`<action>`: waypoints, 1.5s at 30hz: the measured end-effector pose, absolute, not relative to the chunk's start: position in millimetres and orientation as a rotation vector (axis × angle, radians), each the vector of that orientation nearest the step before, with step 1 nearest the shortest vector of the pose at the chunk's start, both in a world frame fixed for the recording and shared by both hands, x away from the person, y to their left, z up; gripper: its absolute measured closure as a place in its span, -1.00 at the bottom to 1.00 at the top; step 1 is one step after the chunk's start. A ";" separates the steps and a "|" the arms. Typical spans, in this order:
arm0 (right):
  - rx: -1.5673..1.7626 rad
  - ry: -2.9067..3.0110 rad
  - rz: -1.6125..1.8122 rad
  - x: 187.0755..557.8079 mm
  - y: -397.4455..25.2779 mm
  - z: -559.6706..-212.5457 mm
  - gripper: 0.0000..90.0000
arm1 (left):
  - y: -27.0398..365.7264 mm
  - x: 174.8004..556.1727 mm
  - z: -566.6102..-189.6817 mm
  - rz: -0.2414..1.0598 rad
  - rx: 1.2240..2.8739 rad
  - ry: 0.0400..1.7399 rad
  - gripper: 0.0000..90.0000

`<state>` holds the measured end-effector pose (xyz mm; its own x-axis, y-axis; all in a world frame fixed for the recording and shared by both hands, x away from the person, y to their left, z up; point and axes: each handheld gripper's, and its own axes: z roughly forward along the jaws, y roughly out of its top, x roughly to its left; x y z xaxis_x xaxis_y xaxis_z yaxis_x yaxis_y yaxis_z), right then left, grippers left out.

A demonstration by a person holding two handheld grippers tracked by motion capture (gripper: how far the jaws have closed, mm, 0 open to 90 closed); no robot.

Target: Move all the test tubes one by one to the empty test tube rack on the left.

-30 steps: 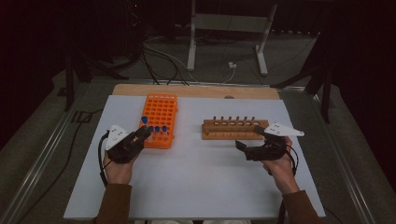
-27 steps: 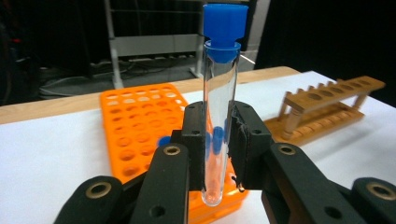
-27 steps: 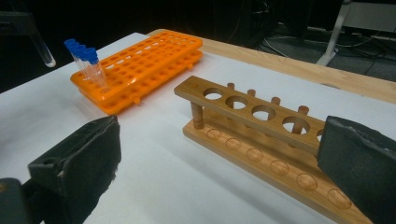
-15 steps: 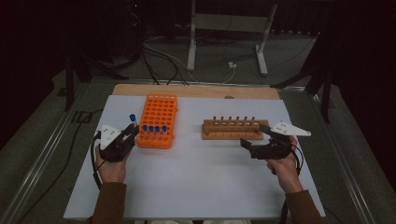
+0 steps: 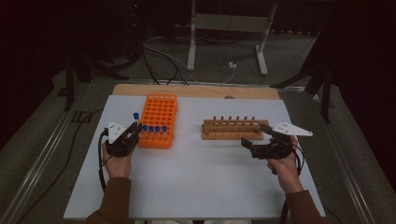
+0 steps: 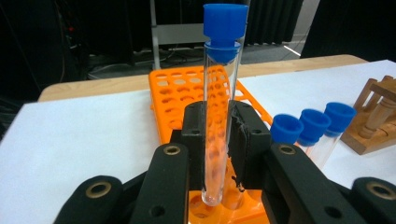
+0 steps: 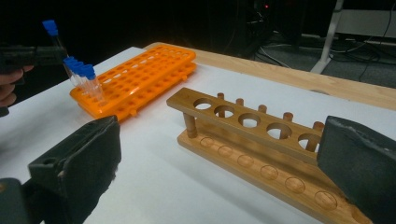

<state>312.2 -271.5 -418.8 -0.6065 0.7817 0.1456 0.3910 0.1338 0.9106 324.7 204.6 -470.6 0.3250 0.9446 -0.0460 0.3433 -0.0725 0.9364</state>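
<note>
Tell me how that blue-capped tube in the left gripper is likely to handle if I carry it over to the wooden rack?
The tube looks like clear, smooth-walled glass or plastic, so it may slip between the pads and could crack if squeezed hard. It appears empty, so probably light. The left gripper grips low, leaving the capped end high; it might tilt on quick moves.

White table top [image 5: 196,182], a bare wooden strip along its far edge. Orange tube rack [image 5: 161,112] rests on it left of centre (blue-capped tubes [image 5: 154,129] in its near row). Wooden rack [image 5: 233,129] lies right of centre, well apart from the orange one.
</note>
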 end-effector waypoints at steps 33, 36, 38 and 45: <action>1.137 2.087 1.458 313.3 -267.4 -427.1 -1.00 | 205.9 328.1 -505.4 0.736 1.776 1.243 0.75; 1.137 2.089 1.456 313.1 -267.1 -427.6 -1.00 | 205.9 327.8 -505.0 0.719 1.761 1.261 0.73; 1.136 2.089 1.455 313.6 -267.1 -427.8 -1.00 | 205.4 327.6 -504.1 0.713 1.750 1.274 0.59; 1.146 2.070 1.476 313.0 -271.7 -426.7 -1.00 | 222.8 317.8 -490.3 0.670 1.642 1.293 0.03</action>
<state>313.0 -271.7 -426.7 -0.6112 0.7739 0.1657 0.4088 0.1294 0.9034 317.8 222.8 -490.3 0.3026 0.9459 -0.1167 0.4504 -0.0340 0.8922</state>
